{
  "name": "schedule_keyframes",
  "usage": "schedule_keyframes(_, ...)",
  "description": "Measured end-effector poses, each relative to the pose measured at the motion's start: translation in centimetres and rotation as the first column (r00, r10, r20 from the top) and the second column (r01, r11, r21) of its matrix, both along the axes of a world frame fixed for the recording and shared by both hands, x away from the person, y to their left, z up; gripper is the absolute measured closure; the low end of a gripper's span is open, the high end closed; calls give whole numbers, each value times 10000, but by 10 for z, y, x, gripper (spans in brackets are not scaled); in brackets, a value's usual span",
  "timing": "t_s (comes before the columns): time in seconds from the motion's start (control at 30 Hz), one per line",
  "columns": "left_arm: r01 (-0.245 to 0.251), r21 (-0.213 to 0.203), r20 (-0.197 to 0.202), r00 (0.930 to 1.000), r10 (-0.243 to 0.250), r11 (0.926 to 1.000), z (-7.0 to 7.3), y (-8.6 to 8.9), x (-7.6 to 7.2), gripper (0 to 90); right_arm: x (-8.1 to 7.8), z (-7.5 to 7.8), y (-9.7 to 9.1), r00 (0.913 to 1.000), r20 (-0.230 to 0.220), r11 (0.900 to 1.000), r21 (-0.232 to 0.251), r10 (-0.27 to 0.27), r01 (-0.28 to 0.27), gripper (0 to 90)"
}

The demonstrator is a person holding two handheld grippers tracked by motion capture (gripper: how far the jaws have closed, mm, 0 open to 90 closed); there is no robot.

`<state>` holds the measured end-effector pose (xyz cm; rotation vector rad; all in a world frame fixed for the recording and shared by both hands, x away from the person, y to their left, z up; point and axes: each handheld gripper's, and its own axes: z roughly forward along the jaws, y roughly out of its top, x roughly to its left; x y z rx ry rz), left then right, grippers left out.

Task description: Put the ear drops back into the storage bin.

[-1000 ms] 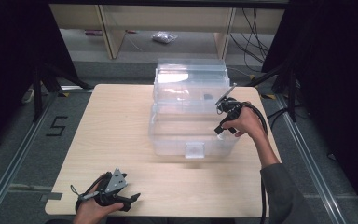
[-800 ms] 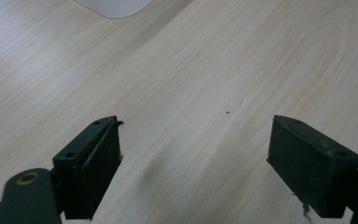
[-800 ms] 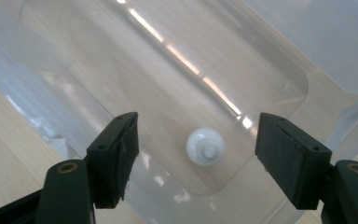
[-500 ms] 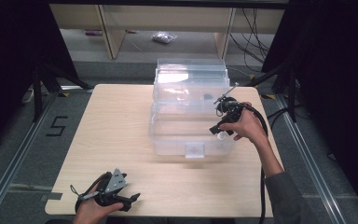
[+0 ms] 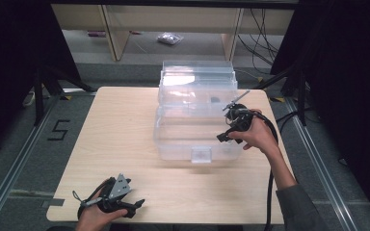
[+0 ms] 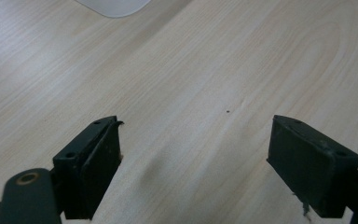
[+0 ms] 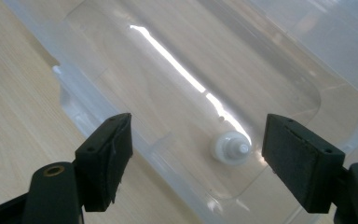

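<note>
A clear plastic box (image 5: 195,142) stands mid-table with its lid (image 5: 197,79) tipped up behind it. My right gripper (image 5: 225,129) hovers at the box's right side, pointing down into it. In the right gripper view its jaws (image 7: 198,154) are wide apart and have just been opening. A small white knob-like piece (image 7: 230,148) lies on the box floor below the gap, and neither pad touches it. My left gripper (image 5: 137,208) rests near the table's front left edge. It is open (image 6: 193,154) over bare wood with nothing between its fingers.
The light wooden table (image 5: 120,134) has free room left of the box and in front of it. The box's near wall (image 7: 74,100) runs under my right gripper's left jaw. Black cables trail off the right side. Shelving and a floor lie beyond the far edge.
My right hand has shifted a little toward the near side along the box's right edge. The left hand and the box have not moved.
</note>
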<state>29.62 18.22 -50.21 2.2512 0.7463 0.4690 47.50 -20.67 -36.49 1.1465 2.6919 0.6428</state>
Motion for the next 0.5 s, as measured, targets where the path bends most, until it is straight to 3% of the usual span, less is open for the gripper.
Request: schedule_keyframes(0.5, 20, -40, -111, 9999, -21, 10000, 0, 0, 1, 165, -21, -1, -8, 9994, 338, 9994, 335, 87, -98, 255)
